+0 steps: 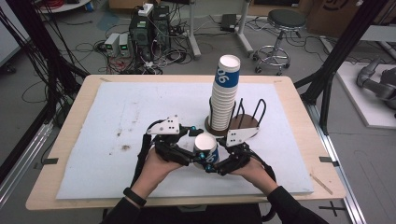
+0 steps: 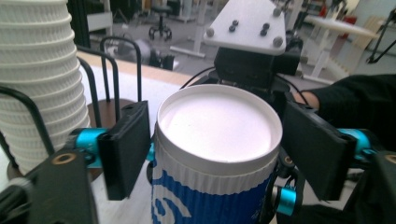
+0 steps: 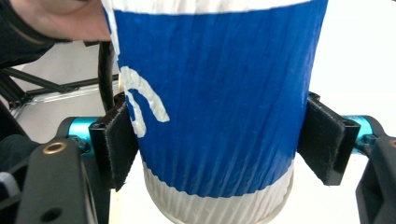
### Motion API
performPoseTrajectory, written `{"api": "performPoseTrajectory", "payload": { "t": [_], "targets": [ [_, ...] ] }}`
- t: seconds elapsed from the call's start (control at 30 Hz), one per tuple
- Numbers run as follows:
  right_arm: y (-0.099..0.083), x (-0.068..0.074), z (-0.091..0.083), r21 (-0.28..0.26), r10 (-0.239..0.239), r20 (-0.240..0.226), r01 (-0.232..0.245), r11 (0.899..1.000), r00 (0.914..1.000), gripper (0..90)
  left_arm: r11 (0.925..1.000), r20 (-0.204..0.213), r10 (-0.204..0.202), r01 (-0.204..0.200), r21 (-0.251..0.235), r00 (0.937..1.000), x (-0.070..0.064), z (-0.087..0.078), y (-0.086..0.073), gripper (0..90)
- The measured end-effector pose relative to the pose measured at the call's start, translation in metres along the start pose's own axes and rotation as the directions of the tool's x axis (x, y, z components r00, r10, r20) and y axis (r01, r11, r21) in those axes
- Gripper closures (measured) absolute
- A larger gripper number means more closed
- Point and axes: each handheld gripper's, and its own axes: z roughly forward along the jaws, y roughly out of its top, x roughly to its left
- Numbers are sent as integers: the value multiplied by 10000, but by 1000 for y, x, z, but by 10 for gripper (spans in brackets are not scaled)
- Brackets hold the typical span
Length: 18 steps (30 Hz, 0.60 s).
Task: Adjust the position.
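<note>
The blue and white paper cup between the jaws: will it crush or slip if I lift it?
The blue and white paper cup looks thin-walled and empty, so probably light, and a hard squeeze could dent it. Its ribbed sleeve should grip the right gripper pads fairly well. Upside down, its taper may let it slide downward.

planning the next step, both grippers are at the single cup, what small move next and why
Probably open the left gripper a little and back it off: the right gripper has its jaws pressed on the blue cup, which could then go to the cup stack in the holder.
</note>
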Motion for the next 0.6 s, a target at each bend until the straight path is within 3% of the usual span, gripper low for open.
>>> {"api": "performPoseTrajectory", "payload": {
  "t": [0.1, 0.17, 0.2, 0.23, 0.4, 0.47, 0.6],
  "targets": [
    [1, 2, 0, 396, -82, -102, 86, 9992, 9999, 232, 9968, 155, 96, -108, 788, 9998, -1, 1, 5, 201],
    [2, 4, 1, 770, -294, -120, 302, 9966, 9995, 232, 9838, 203, 392, -421, 1743, 9990, -4, 4, 9, 200],
    [3, 4, 2, 959, -406, -157, 419, 9945, 9991, 232, 9838, 203, 392, -421, 1743, 9990, -4, 4, 9, 200],
    [4, 5, 2, 1137, -472, -218, 494, 9923, 9986, 232, 9662, 109, 800, -802, 2448, 9967, -6, 7, 11, 200],
    [6, 7, 2, 1684, -826, -400, 882, 9818, 9958, 233, 9404, 304, 1161, -1197, 3182, 9928, -9, 12, 10, 247],
    [7, 7, 1, 1690, -841, -408, 899, 9815, 9956, 233, 9396, 378, 1163, -1223, 3196, 9925, -9, 12, 10, 281],
    [8, 7, -1, 1534, -813, -362, 859, 9844, 9960, 198, 9516, 477, 1230, -1315, 2778, 9913, -7, 9, 9, 280]
  ]
}}
